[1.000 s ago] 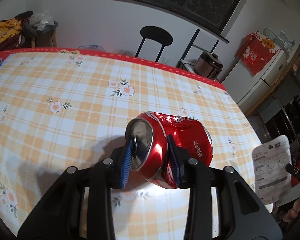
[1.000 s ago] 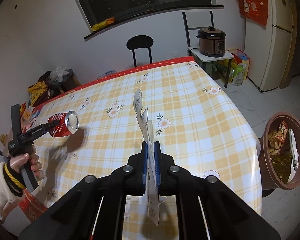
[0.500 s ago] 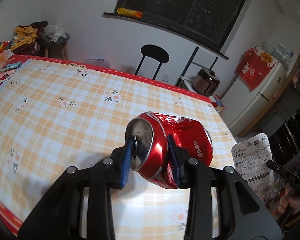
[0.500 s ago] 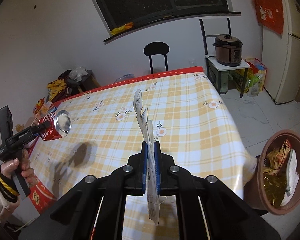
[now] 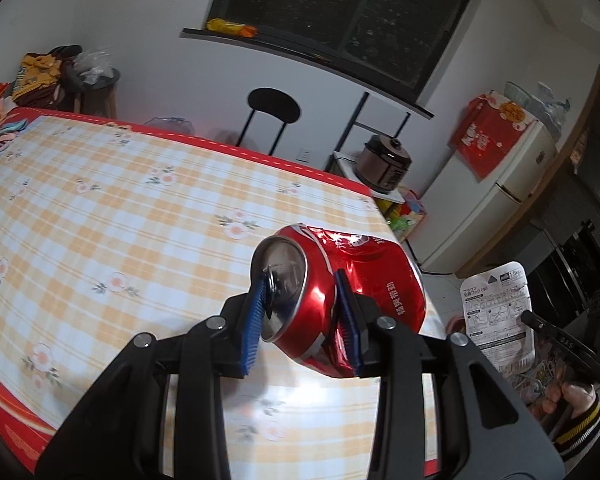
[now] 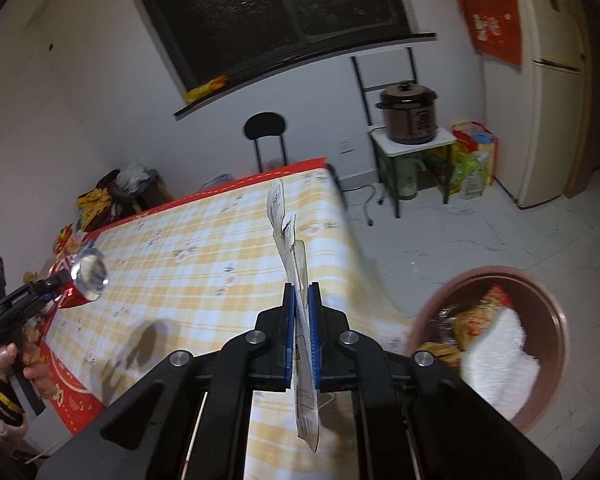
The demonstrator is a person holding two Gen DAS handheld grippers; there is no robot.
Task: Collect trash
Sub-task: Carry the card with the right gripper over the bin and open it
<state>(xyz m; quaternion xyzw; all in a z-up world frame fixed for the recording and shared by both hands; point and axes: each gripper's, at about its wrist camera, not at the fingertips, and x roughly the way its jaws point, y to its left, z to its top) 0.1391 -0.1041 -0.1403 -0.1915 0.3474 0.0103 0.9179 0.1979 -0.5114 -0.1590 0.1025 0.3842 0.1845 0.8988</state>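
My left gripper (image 5: 300, 308) is shut on a dented red soda can (image 5: 340, 288), held above the checked tablecloth (image 5: 140, 216); the same can (image 6: 84, 276) shows at the left of the right wrist view. My right gripper (image 6: 302, 312) is shut on a flat white plastic wrapper (image 6: 288, 248) that stands edge-on between its blue pads; the wrapper (image 5: 496, 316) also appears at the right of the left wrist view. A brown round bin (image 6: 548, 308) with trash inside sits on the floor to the right of the table.
A black chair (image 5: 272, 112) stands behind the table's far edge. A pressure cooker (image 6: 408, 116) sits on a small stand near a cream fridge (image 6: 556, 80). Clothes lie piled on a stool (image 5: 60, 76) at the far left. White tiled floor (image 6: 440, 232) lies right of the table.
Both grippers have pulled back and up from the table, each keeping its load. The table's right edge, the floor and the bin now fill more of the right wrist view.
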